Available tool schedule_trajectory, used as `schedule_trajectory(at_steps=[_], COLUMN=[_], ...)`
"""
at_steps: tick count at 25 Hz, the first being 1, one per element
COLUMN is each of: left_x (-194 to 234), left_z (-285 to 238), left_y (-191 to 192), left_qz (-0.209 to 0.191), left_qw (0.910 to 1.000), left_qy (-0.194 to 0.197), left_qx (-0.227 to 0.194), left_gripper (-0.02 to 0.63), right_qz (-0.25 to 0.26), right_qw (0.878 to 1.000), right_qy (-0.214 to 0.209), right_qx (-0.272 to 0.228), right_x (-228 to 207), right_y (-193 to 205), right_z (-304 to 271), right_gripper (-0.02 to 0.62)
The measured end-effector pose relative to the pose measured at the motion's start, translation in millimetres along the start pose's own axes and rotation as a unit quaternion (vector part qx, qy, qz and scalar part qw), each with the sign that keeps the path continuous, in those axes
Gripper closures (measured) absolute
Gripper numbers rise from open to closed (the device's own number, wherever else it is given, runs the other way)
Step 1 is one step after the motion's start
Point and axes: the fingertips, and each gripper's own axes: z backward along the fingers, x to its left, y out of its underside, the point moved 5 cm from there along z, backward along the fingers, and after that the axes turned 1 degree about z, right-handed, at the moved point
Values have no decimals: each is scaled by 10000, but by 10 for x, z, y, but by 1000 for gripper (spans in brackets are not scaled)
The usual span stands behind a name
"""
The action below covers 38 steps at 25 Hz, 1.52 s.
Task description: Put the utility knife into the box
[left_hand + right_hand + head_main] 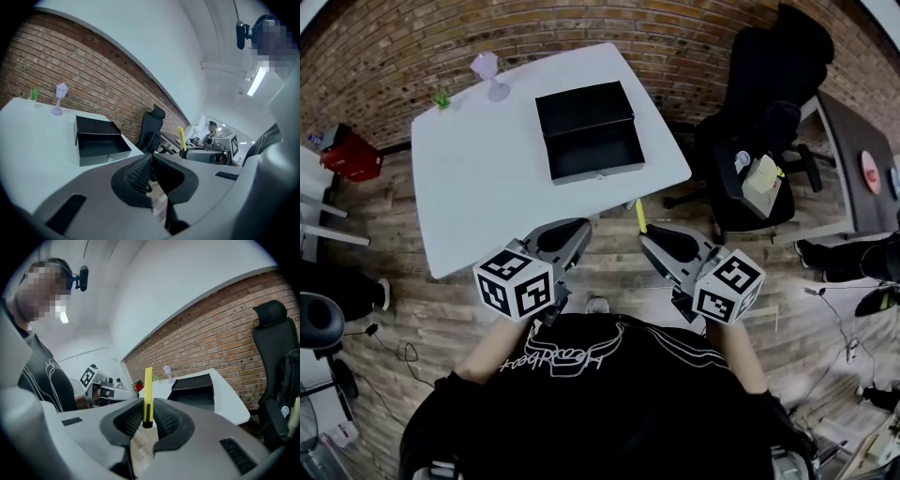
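Yellow utility knife (148,390) is pinched upright by its lower end in the right gripper (147,420), probably so it can be lowered straight into the open black box (591,131) on the surface (478,187). Left gripper (151,173) is closed on nothing.

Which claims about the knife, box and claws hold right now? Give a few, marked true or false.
1. The right claw grips the yellow utility knife. True.
2. The knife lies inside the black box. False: it is in the right claw, short of the white table.
3. The box is closed. False: its lid stands open.
4. The left claw holds nothing. True.
5. A purple goblet stands on the table. True.
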Motion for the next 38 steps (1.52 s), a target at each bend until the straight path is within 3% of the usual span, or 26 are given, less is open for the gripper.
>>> schedule_trajectory(at_steps=[14,24,34,38], left_x=[410,782,1196,1336], left_z=[61,31,-101,-133], left_y=[-127,-324,-495,-596], left_qz=[177,361,670,757], left_qw=[9988,9964,9922,9896], left_qy=[-318,-660,-989,-1140], left_qx=[-318,-399,-358,-452], left_gripper=[574,574,574,574], right_qz=[294,491,553,887], right_qw=[9991,9964,9856,9759], right_qy=[20,-171,-482,-535], right_qx=[318,674,1524,1919], right_x=[-156,-540,-1066,-1236], right_y=[-145,-362,-326,-289], right_z=[-398,-904,-1537,-1763], right_gripper=[529,529,529,529])
